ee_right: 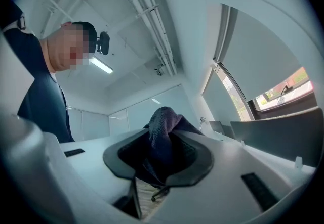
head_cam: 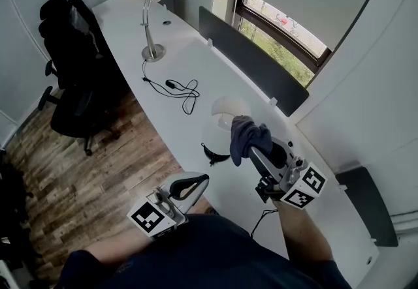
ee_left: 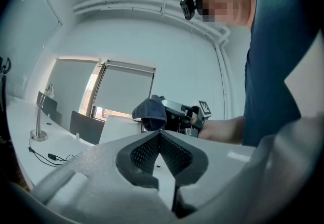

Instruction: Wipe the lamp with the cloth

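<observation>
A small lamp with a white dome shade (head_cam: 220, 119) and a black base stands near the desk's front edge. My right gripper (head_cam: 251, 149) is shut on a dark blue cloth (head_cam: 247, 134), which bunches over its fingertips and sits against the shade's right side. In the right gripper view the cloth (ee_right: 163, 139) fills the gap between the jaws. My left gripper (head_cam: 204, 179) hangs low and left of the lamp, shut with nothing in it. From the left gripper view, the jaws (ee_left: 160, 135) meet at their tips, and the cloth (ee_left: 150, 112) and shade (ee_left: 119, 130) lie beyond.
A long white desk (head_cam: 196, 59) runs along a window wall with a dark divider panel (head_cam: 251, 62). Farther back stand a silver desk lamp (head_cam: 150, 23) and a black cable (head_cam: 179, 89). A black office chair (head_cam: 72, 72) stands on the wooden floor at left.
</observation>
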### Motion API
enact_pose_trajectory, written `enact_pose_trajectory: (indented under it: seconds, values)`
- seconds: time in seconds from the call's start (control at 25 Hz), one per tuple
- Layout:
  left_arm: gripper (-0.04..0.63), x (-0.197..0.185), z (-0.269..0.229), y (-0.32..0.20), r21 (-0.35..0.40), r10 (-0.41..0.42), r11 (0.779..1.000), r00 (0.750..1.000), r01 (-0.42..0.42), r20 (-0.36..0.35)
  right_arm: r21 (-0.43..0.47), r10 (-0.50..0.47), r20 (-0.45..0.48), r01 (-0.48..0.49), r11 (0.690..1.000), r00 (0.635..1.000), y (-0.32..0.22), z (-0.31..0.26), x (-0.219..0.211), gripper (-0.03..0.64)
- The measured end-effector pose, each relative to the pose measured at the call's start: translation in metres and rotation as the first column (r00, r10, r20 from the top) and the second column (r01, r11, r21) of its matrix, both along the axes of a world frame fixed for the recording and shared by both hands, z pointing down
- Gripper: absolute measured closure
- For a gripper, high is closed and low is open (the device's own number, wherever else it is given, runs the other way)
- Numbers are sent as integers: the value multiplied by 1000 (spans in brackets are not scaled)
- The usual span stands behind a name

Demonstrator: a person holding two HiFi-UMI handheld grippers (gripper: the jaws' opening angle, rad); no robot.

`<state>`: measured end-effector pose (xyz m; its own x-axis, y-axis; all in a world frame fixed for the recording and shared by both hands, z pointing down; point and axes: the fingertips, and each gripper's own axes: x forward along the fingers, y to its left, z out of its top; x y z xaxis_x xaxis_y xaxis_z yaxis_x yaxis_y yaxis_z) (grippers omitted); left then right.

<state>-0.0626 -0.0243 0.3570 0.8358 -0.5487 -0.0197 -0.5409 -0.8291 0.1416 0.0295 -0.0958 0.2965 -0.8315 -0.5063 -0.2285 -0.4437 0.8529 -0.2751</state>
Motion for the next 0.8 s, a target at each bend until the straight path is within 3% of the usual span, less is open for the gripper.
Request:
enact_pose_trajectory:
  seconds: [0.6,0.8]
  values:
    - [589,6,-10,2,71,33,997,996,-26,-87,-115,-21,-17,19,993,1000,48,71,-25,494]
    - [589,7,-2,2,23,29,999,999,-28,-44,-113,-48,-58,41,993,997,61,84,-37,494]
